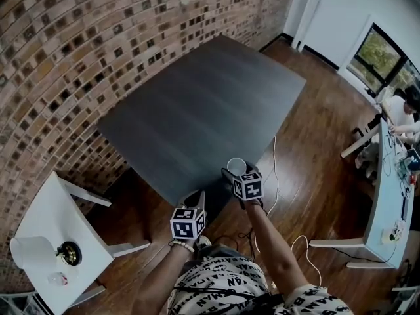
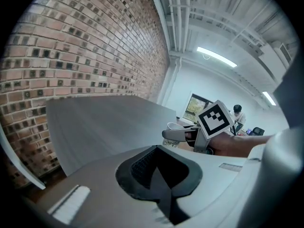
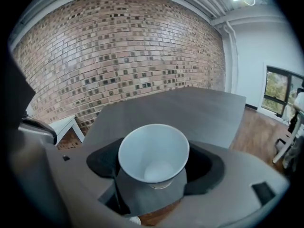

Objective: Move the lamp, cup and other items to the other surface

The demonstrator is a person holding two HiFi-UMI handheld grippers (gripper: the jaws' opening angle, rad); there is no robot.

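A brick wall (image 1: 79, 51) lines the wooden floor (image 1: 328, 176); a person (image 1: 399, 112) sits at a desk (image 1: 387, 202).

Both arms reach forward, left gripper (image 1: 195, 197) closed and empty, right gripper (image 1: 237, 171) clamped around a cup (image 3: 153, 153).

Desk (image 1: 210, 104): dark grey top, matt, smooth with faint straight grain; floor (image 1: 321, 169) is glossy brown wood planks, wall (image 1: 59, 51) is rough bare brick. Cup (image 3: 154, 151): white, smooth, matt, paper or thin plastic, can't tell which; left claw (image 2: 159, 189) and right claw (image 3: 153, 189) are matt grey plastic shells with black rubbery liners, ribbed on the left one. Small white desk (image 1: 49, 231): smooth satin; lamp (image 1: 33, 251) has a matt white shade and a shiny brass-looking base.
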